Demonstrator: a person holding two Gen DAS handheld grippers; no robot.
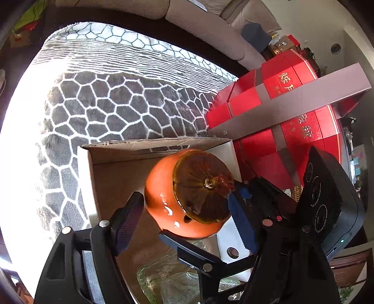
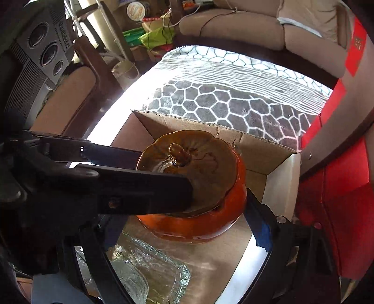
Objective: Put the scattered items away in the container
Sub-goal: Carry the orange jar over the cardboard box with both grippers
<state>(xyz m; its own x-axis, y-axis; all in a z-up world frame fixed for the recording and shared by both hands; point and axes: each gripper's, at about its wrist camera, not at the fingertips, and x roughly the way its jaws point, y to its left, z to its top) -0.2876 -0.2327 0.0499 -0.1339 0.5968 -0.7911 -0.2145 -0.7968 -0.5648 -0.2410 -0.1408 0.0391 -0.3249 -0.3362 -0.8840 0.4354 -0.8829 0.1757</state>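
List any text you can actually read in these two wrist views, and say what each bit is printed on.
"源" plus a second gold character cut off by the grey band: on the red gift box.
Two more gold characters lower on the same box: too distorted to read.
Ring-shaped print on the black device: too small to read.
White lettering on the black speaker: blurred.
Round tin lid: print illegible.
Nothing else carries text.

The other claw's black arm point(image 2: 131, 187) covers the nine o'clock side of the orange pot point(image 2: 210, 224) in the right wrist view, so contact there cannot be told. The glass dish point(image 2: 161, 269) runs off the six o'clock edge, and the cardboard box point(image 1: 112, 149) floor under the pot is hidden.
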